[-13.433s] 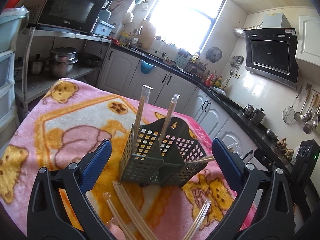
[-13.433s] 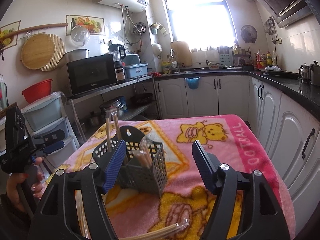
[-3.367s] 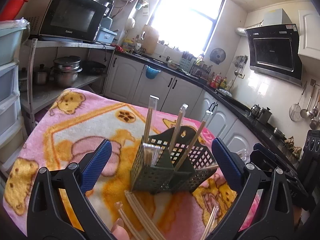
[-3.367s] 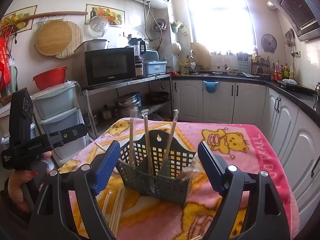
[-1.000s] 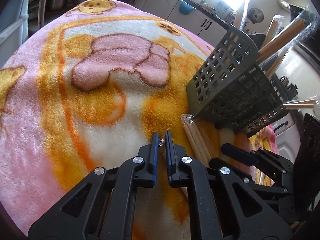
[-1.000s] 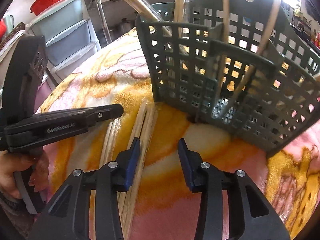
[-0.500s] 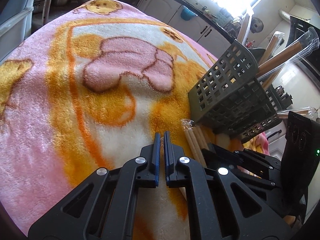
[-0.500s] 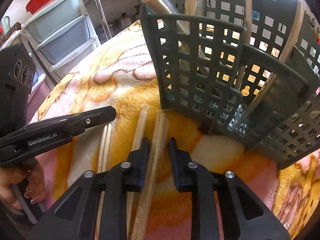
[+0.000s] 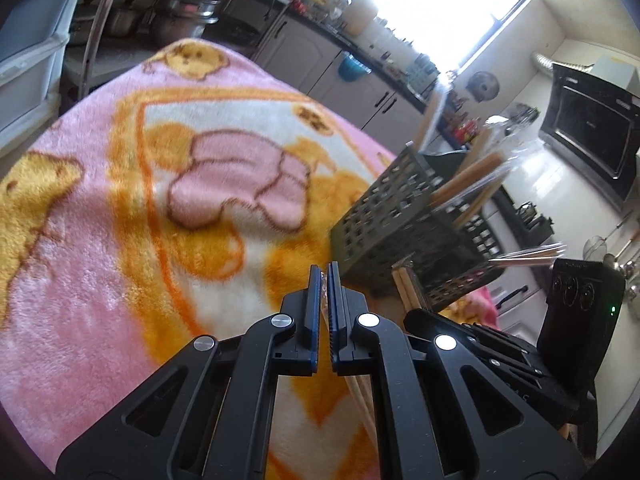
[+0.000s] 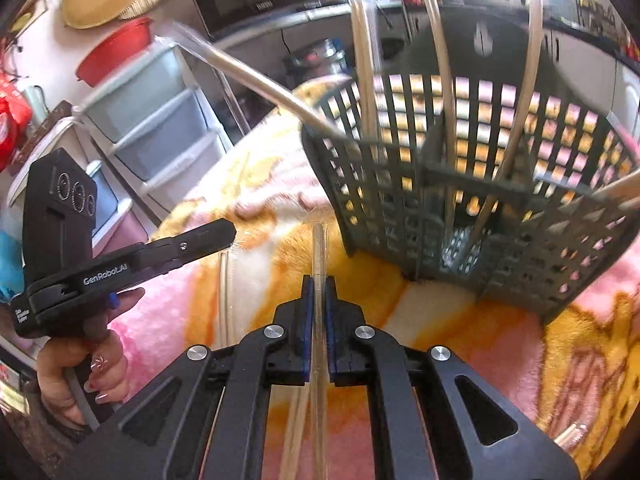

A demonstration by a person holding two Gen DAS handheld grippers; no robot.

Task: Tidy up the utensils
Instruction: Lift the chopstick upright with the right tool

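Note:
A dark green slotted utensil basket [image 10: 480, 208] stands on the pink and orange blanket [image 9: 160, 200] and holds several wrapped chopstick pairs upright. It also shows in the left wrist view [image 9: 400, 216]. My right gripper [image 10: 319, 280] is shut on a wrapped chopstick pair [image 10: 319, 248] that points at the basket's base. My left gripper [image 9: 324, 270] is shut on a thin clear-wrapped chopstick pair, barely visible between the pads. In the right wrist view the left gripper [image 10: 216, 236] hovers at the left. More wrapped chopsticks [image 9: 404, 284] lie by the basket.
Another wrapped pair [image 10: 226, 276] lies on the blanket left of my right gripper. Plastic drawers [image 10: 148, 120] and a metal shelf with pots [image 9: 180, 24] stand beyond the table's left edge. Kitchen cabinets [image 9: 320, 68] line the far wall.
My right gripper has closed on a chopstick pair and lifted its view toward the basket. My left gripper, still shut, has risen and tilted up from the blanket.

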